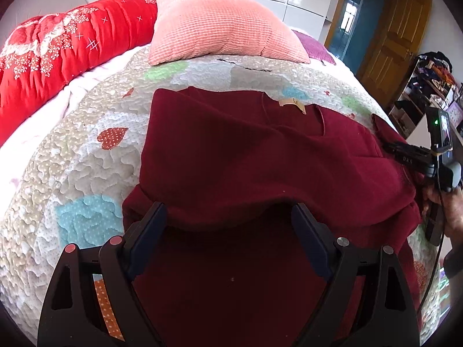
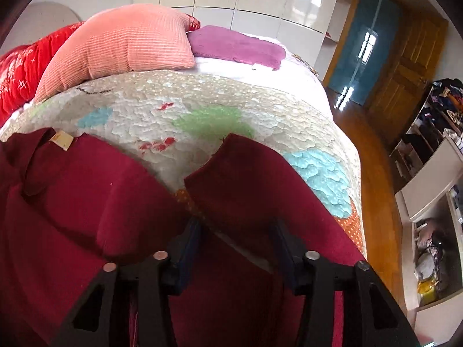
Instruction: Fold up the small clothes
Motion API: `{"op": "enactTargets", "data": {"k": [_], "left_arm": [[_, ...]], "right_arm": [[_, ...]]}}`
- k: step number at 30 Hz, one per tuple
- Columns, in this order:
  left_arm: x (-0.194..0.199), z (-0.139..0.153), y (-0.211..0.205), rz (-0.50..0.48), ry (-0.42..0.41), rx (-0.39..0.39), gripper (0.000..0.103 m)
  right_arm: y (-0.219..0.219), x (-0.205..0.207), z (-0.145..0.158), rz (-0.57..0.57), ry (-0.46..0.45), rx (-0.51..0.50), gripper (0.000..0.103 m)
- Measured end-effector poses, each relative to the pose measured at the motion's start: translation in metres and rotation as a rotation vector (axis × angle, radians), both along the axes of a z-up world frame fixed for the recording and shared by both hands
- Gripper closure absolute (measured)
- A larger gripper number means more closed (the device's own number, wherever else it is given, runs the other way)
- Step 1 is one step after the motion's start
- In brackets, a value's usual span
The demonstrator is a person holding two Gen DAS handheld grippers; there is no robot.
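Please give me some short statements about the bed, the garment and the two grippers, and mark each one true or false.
1. The dark red garment lies on a patchwork quilt. True.
2. The pillow behind it is blue. False: it is salmon pink.
3. The left gripper has its jaws wide apart, with cloth between them. True.
4. The right gripper is clamped shut on the label. False: its jaws are apart, and the label lies far from them.
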State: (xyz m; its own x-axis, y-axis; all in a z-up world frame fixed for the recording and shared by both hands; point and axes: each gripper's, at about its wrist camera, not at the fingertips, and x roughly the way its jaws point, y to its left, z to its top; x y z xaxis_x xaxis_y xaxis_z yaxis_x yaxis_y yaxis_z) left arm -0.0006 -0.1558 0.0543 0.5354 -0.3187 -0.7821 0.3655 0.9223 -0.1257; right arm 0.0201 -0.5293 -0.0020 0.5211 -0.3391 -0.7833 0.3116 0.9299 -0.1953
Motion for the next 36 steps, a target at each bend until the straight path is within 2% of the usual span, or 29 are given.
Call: {"op": "enactTargets", "data": {"k": [1,2,4,7,10,16,19,21,23,24,25,26,29,31,32,33,34,36], "left_arm": [[0.0,0.001,0.001,0.001,-0.003,0.004,0.015],[0.0,0.001,0.003,0.003,-0.005,0.003,0.015],[-0.001,0.003,0.007,0.011,-0.005,-0.012,0.015],[0.0,0.004,0.014,0.024,-0.007,-0.037,0.015],[-0.001,0.006,0.016,0.039,0.001,-0.053,0.015],[-0.011,0.019,0.02,0.044,0.015,-0.118,0.015],[-0.02,0.034,0.026,0.046,-0.025,-0.12,0.015],[-0.024,0.044,0.035,0.055,-0.053,-0.124,0.015],[-0.026,0.052,0.046,0.08,-0.081,-0.134,0.015],[-0.027,0.055,0.053,0.096,-0.094,-0.14,0.015],[-0.027,0.058,0.059,0.113,-0.104,-0.147,0.015],[-0.027,0.059,0.066,0.124,-0.108,-0.154,0.015],[-0.022,0.059,0.083,0.162,-0.111,-0.163,0.015],[-0.018,0.056,0.093,0.195,-0.102,-0.177,0.015],[-0.015,0.054,0.097,0.211,-0.087,-0.19,0.015],[-0.013,0.051,0.1,0.219,-0.067,-0.208,0.016],[-0.011,0.049,0.102,0.218,-0.052,-0.225,0.016],[-0.009,0.046,0.1,0.21,-0.048,-0.223,0.016]], "right_arm": [[-0.011,0.0,0.006,-0.02,-0.017,0.032,0.101],[-0.011,0.0,0.006,-0.02,-0.017,0.032,0.1],[-0.022,-0.017,0.027,-0.027,-0.104,0.125,0.1],[-0.034,-0.058,0.074,-0.003,-0.249,0.241,0.1],[-0.034,-0.099,0.126,0.089,-0.371,0.308,0.1],[-0.002,-0.14,0.2,0.247,-0.53,0.336,0.1],[0.034,-0.142,0.222,0.361,-0.577,0.382,0.1],[0.061,-0.128,0.226,0.444,-0.581,0.418,0.1],[0.107,-0.099,0.221,0.568,-0.559,0.443,0.1],[0.107,-0.099,0.221,0.568,-0.559,0.443,0.1],[0.137,-0.073,0.204,0.632,-0.526,0.477,0.1],[0.137,-0.073,0.204,0.632,-0.526,0.477,0.1],[0.178,-0.027,0.162,0.682,-0.426,0.525,0.1],[0.206,0.005,0.122,0.697,-0.32,0.553,0.098],[0.217,0.021,0.101,0.684,-0.261,0.571,0.087],[0.224,0.032,0.081,0.648,-0.213,0.553,0.06],[0.229,0.037,0.069,0.612,-0.187,0.528,0.051],[0.221,0.036,0.058,0.594,-0.188,0.559,0.051]]}}
